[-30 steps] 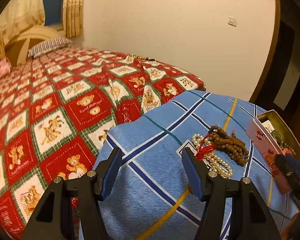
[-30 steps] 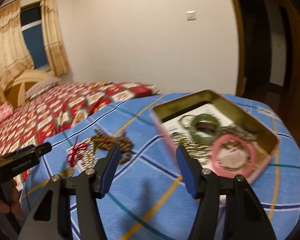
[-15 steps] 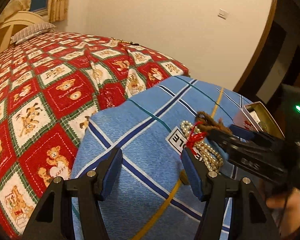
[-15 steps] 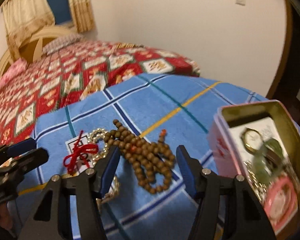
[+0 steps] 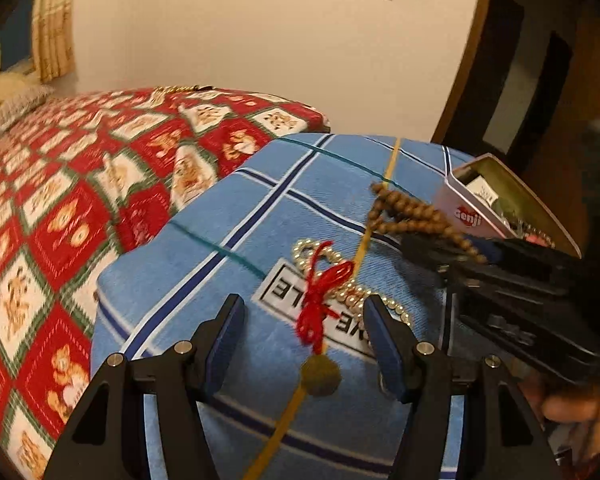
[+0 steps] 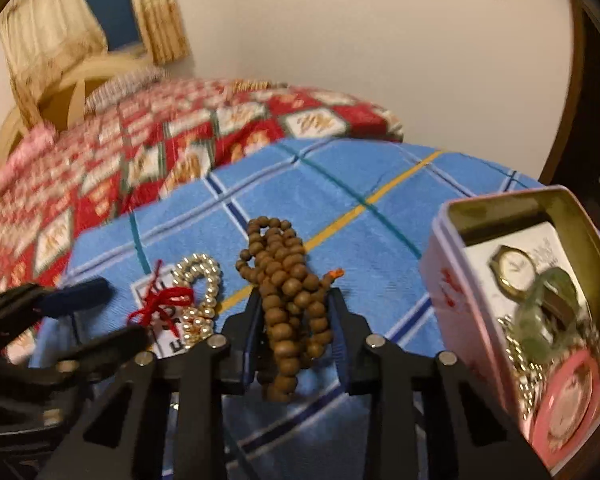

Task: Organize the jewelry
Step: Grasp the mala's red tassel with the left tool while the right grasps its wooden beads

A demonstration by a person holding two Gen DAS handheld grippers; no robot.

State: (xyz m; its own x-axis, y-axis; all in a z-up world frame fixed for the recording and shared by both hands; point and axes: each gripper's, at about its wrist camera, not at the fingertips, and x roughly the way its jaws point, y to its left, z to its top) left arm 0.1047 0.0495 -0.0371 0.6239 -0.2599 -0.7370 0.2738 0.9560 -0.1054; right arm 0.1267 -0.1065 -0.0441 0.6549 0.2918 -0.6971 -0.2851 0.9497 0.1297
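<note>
Right wrist view: my right gripper (image 6: 294,336) jaws closing on wooden bead strand (image 6: 288,300), strand lying lengthwise between them. Open tin (image 6: 452,280) just right of jaws. Left gripper (image 5: 304,348) closing, nothing gripped; pearl bracelet (image 5: 340,292) just ahead.

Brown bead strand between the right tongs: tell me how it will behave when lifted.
The brown bead strand lies bunched in loops, so it will likely hang limp and swing. Its round, smooth-looking beads may slip between the closing right tongs.
</note>
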